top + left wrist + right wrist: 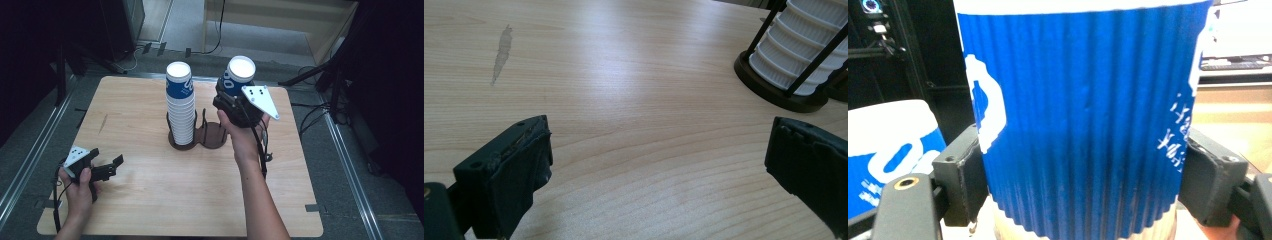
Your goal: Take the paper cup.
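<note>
A blue ribbed paper cup [238, 75] with white print hangs in the air above the right side of the table, and my right gripper [231, 96] is shut on it. In the right gripper view the cup [1083, 115] sits close up between the two black pads [960, 175], which press its sides. A tall stack of like cups [180, 107] stands in a dark rod holder [182, 145] at mid table; its top cup [893, 145] lies left of the held one. My left gripper [107, 167] rests low at the front left, open, with bare wood between its jaws [659, 170].
A second, empty ring of the holder [213, 137] lies right of the stack, below the held cup. The stack [799, 50] shows far right in the left gripper view. A pale smear [501, 52] marks the wooden table [150, 200]. Dark stands and cables ring the table.
</note>
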`<action>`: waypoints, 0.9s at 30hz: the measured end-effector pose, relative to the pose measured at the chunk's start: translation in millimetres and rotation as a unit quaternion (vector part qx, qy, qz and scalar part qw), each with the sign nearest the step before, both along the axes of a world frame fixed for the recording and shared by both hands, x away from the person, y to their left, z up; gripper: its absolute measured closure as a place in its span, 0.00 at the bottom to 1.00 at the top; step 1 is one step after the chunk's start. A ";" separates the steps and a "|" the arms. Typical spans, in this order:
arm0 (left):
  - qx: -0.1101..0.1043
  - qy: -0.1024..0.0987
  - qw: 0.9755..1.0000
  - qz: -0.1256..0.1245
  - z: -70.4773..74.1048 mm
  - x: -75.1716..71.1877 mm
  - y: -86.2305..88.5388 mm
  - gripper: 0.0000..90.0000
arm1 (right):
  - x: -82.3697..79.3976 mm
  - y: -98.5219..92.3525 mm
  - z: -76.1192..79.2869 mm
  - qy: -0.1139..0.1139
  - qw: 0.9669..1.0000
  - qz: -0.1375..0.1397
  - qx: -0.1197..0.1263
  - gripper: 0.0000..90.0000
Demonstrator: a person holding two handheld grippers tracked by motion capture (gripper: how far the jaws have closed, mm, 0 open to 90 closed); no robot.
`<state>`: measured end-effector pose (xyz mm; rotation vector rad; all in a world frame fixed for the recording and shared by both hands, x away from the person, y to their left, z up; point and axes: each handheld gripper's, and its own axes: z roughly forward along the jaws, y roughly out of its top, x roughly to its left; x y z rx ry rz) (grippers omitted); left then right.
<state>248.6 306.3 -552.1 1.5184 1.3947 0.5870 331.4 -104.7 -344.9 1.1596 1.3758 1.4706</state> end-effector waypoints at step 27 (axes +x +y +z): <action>0.008 -0.003 1.000 0.006 0.3 -1.0 -0.8 0.00 | -23.4 -59.9 -60.1 0.031 0.999 -0.042 0.005 0.21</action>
